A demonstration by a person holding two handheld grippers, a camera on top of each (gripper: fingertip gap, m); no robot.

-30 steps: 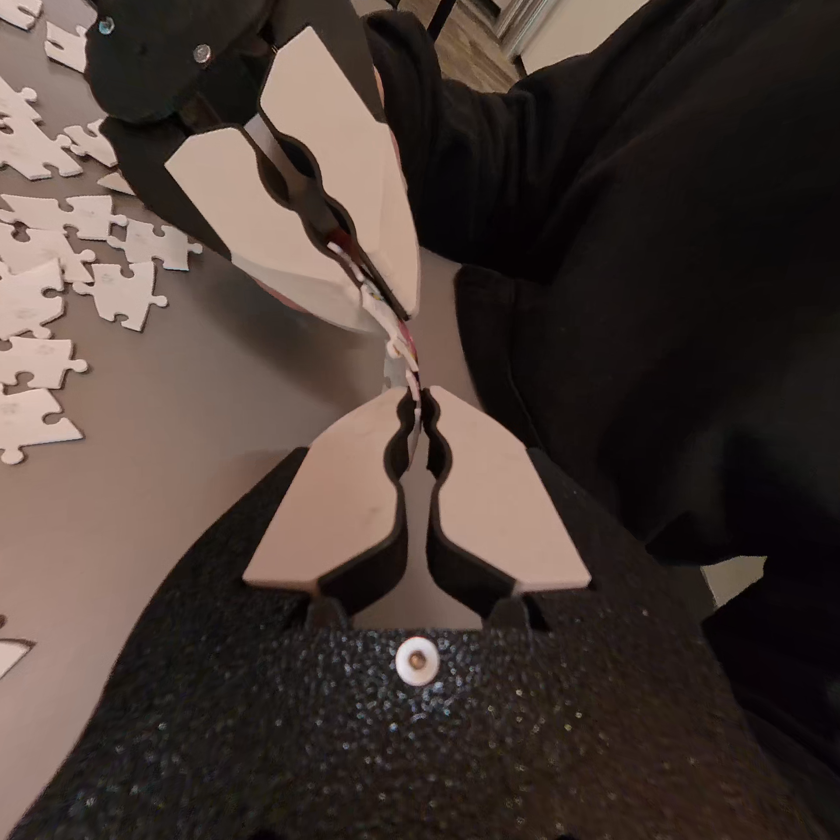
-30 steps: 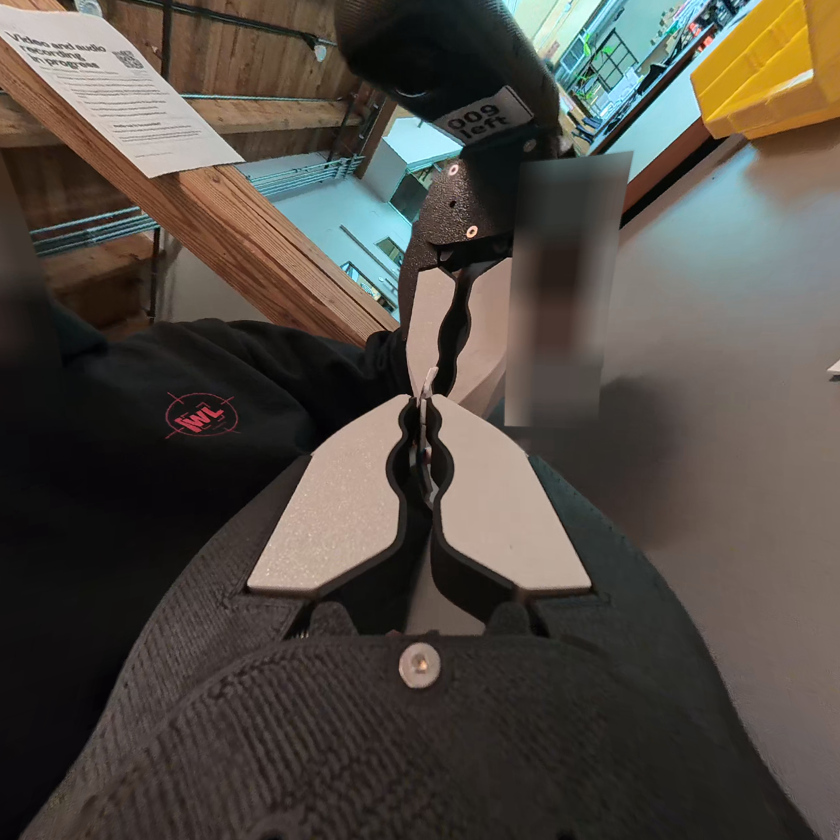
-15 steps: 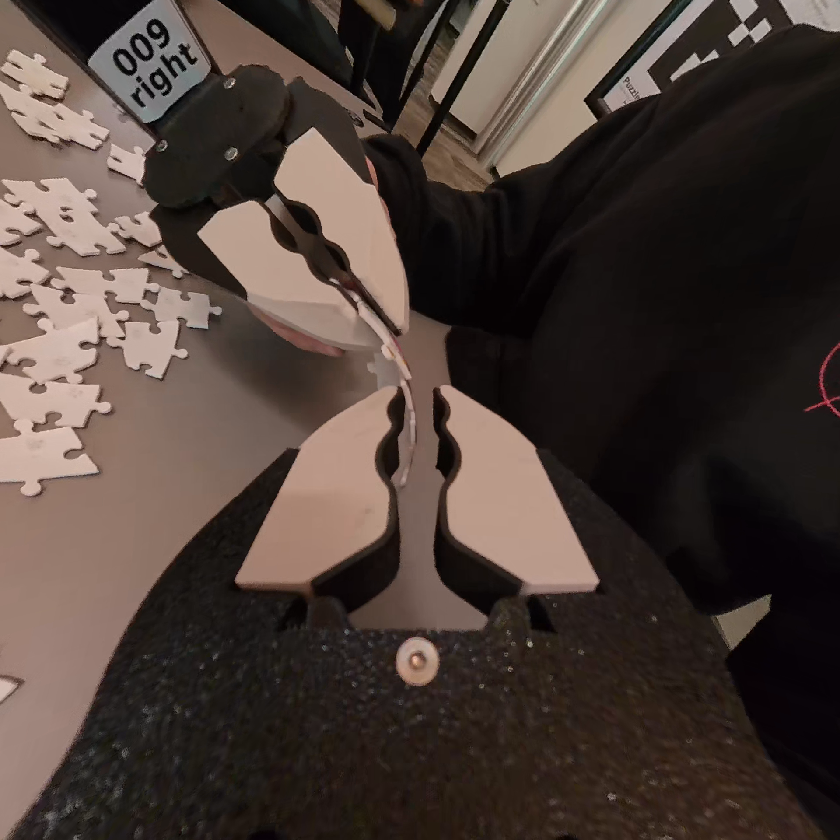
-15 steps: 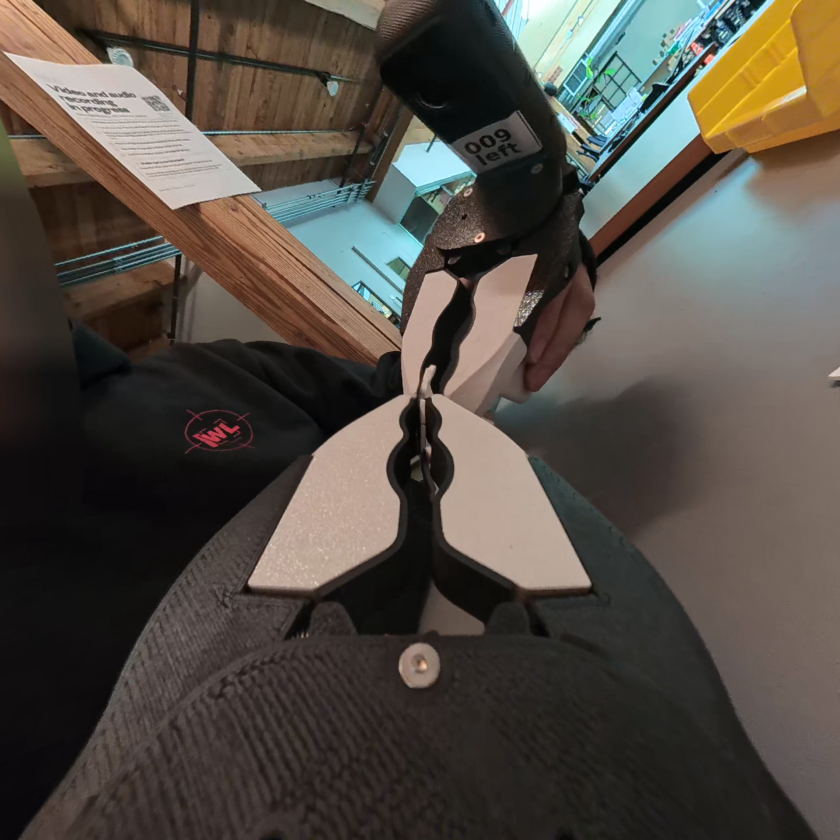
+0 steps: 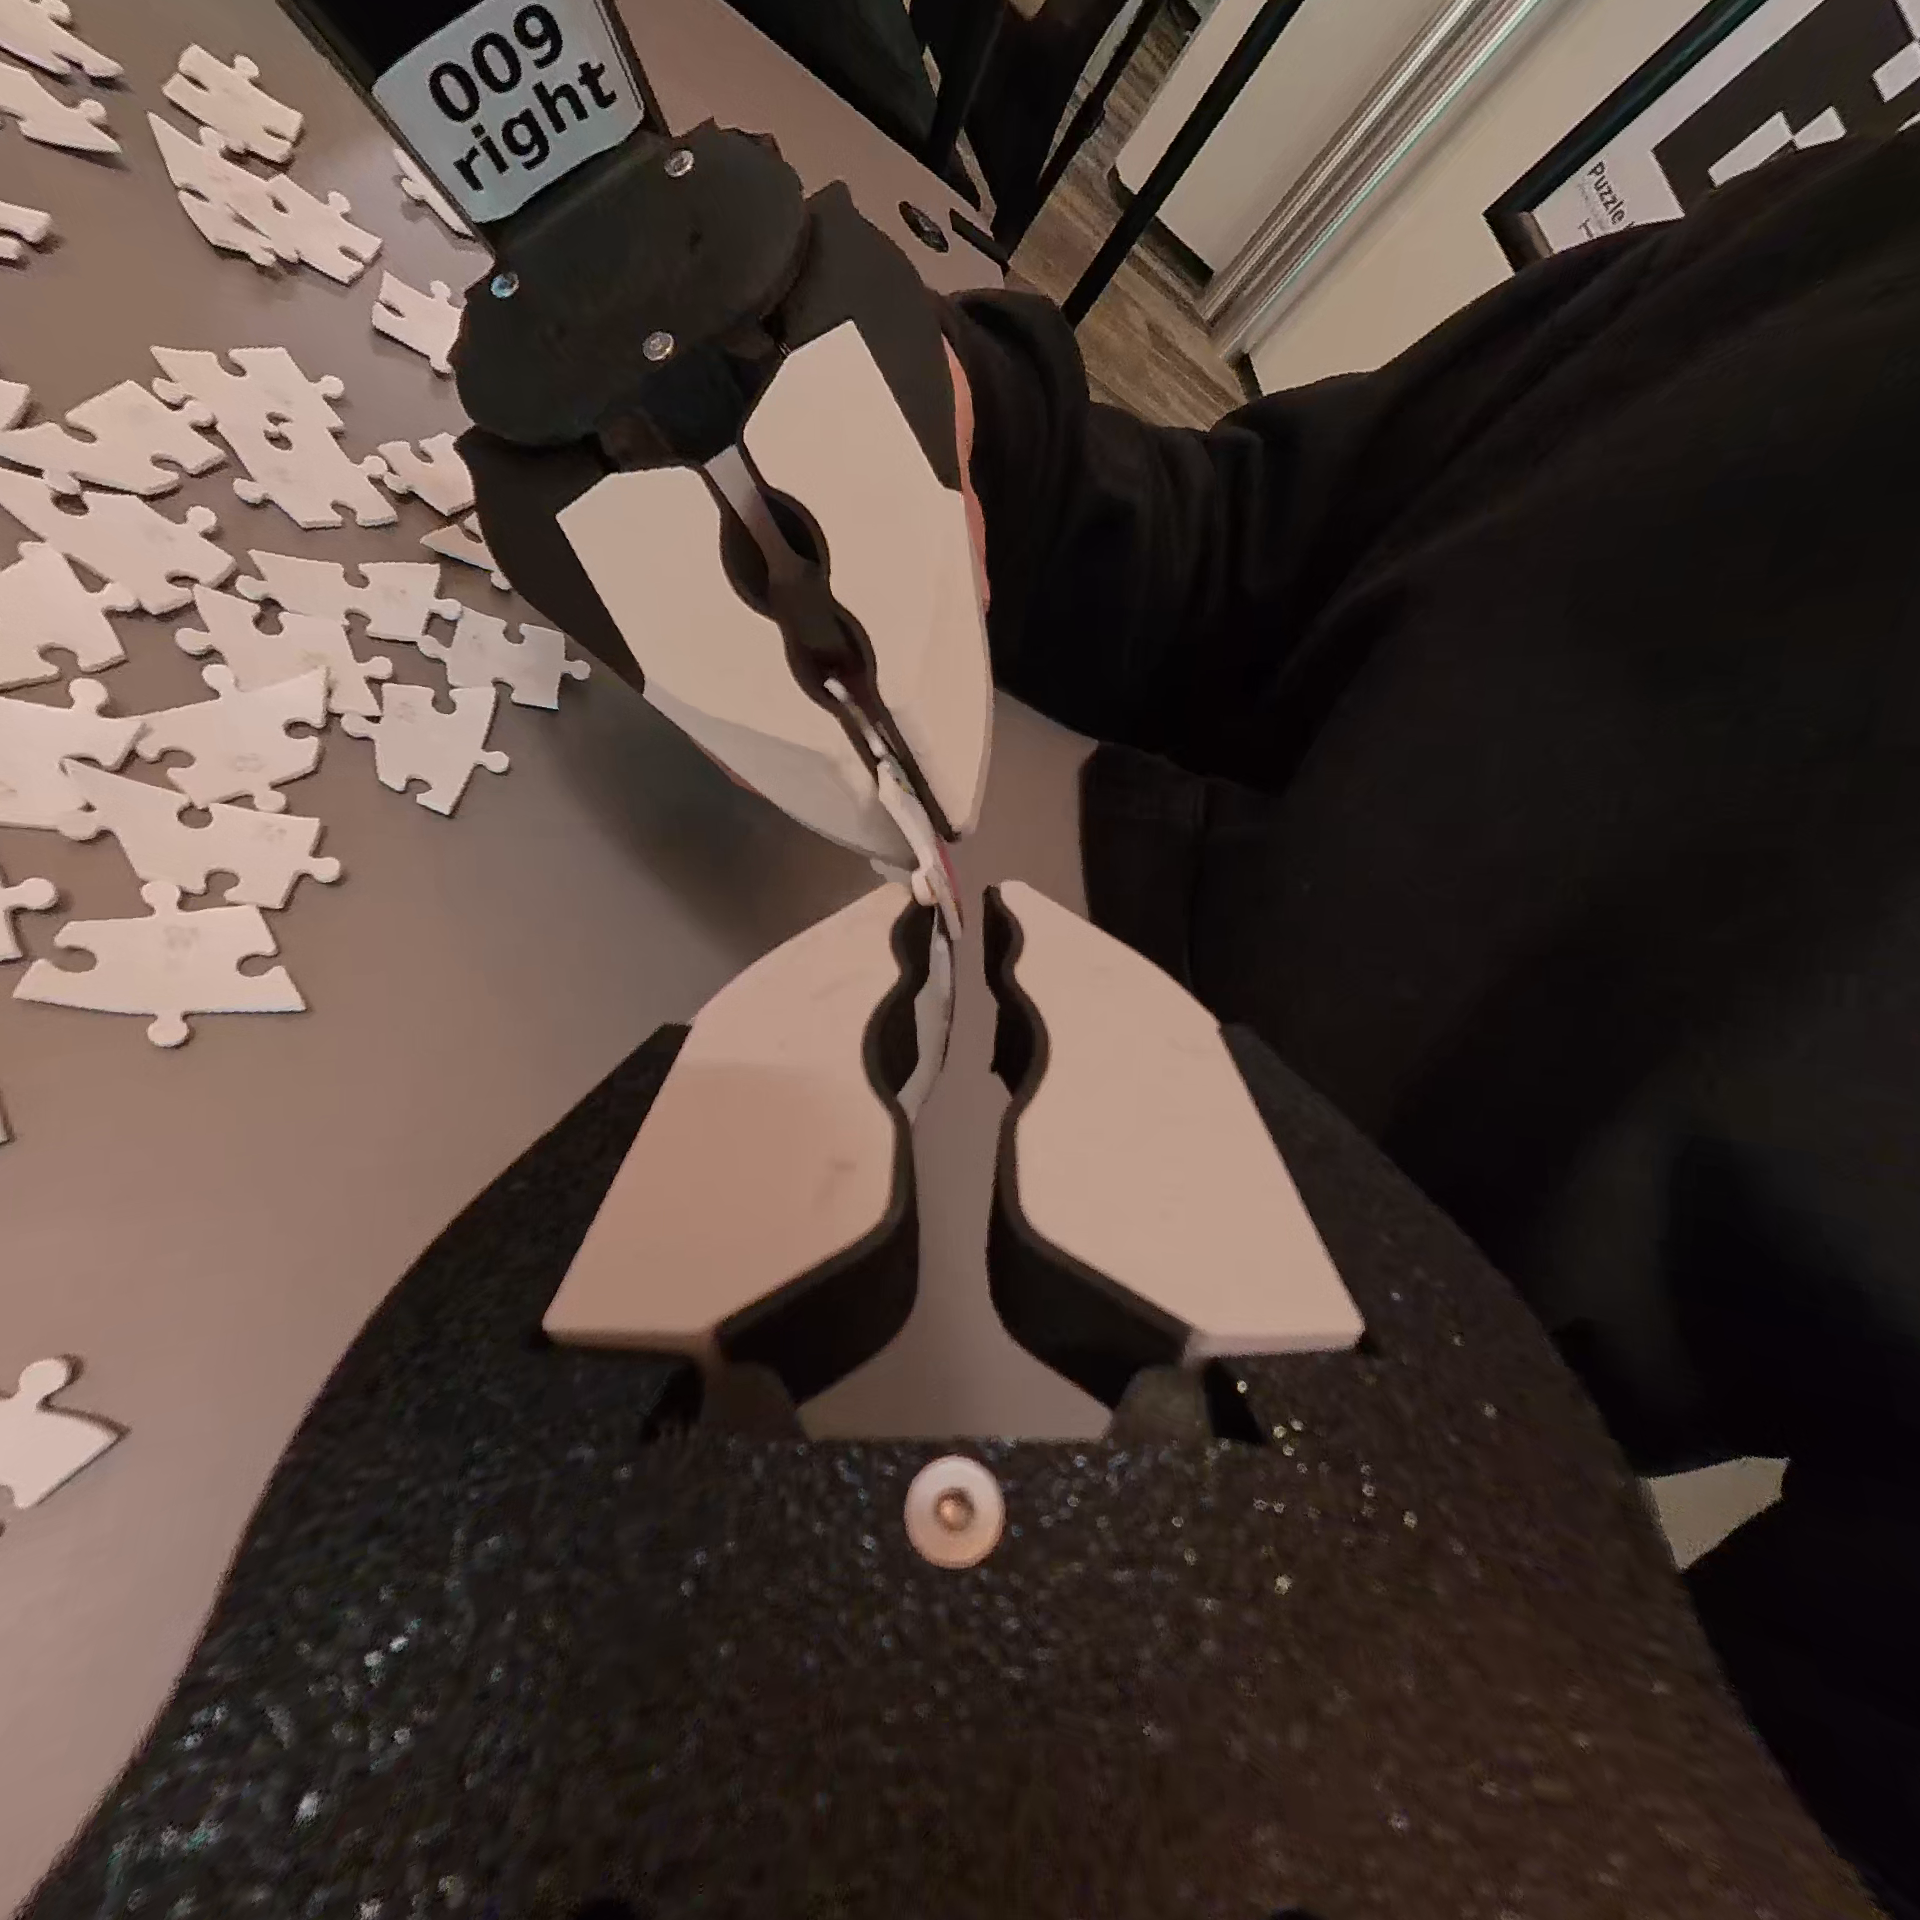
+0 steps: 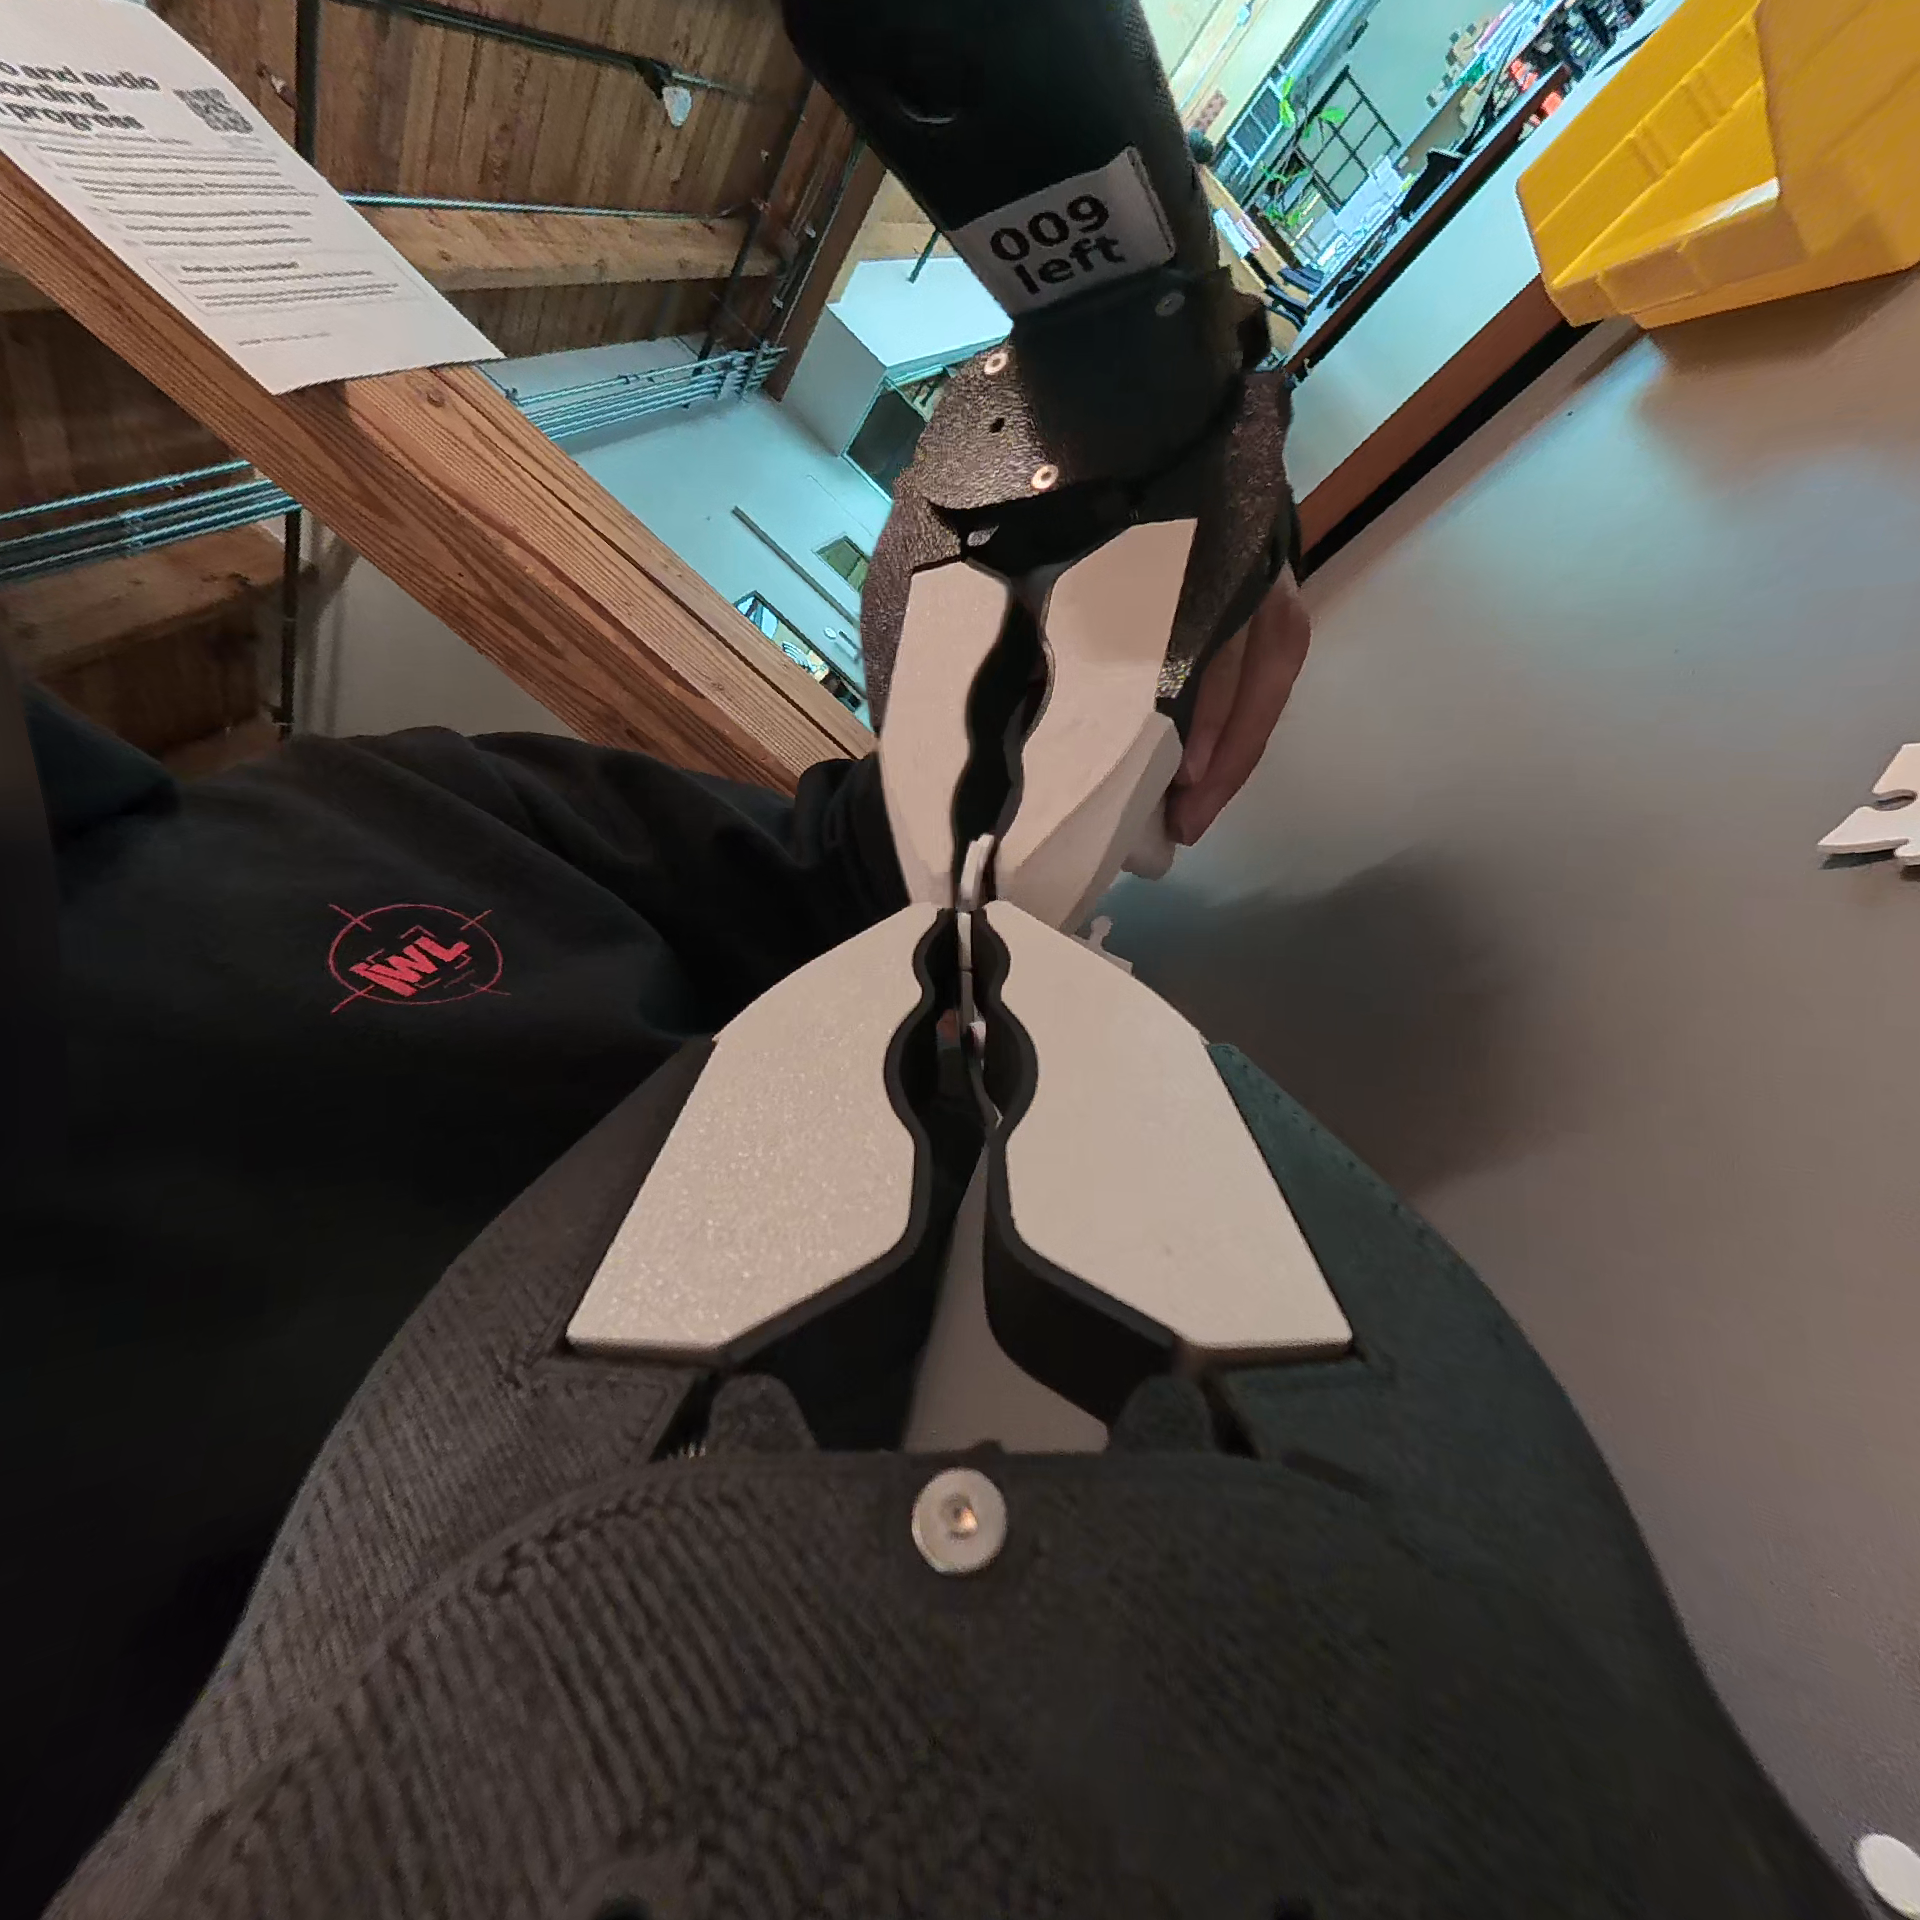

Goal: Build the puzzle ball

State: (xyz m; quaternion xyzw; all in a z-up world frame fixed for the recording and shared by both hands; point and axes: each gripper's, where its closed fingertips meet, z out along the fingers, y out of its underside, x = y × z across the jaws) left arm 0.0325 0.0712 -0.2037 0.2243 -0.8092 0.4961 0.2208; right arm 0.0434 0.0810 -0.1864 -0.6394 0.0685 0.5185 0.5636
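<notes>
The left gripper [image 5: 964,906] and the right gripper [image 6: 961,920] meet tip to tip above the near edge of the table [image 5: 260,1195], close to the person's black sleeve [image 5: 1455,623]; the right gripper is pressed together on a puzzle piece [image 6: 974,940], thin and seen edge-on, which sticks out a little past its tips; in the left wrist view the same piece [image 5: 928,831] shows white with a bit of red print at the tips of the right gripper [image 5: 940,821].

The left gripper is spread a little, with a clear gap between its fingers [image 5: 769,1122]; a second curved piece [image 5: 935,997] lies against the inner side of its left finger and touches the piece held by the right gripper at the fingertips; if the two pieces are already locked together, I cannot tell.

Many loose pieces [image 5: 229,665], white side up, lie scattered over the far left part of the table; one more piece [image 5: 47,1434] is at the left edge of that view; in the right wrist view another piece [image 6: 1881,821] lies on the table near the right edge; a yellow bin [image 6: 1714,177] stands at the far corner; a hand [image 6: 1242,717] holds the left gripper [image 6: 977,831] from below.
</notes>
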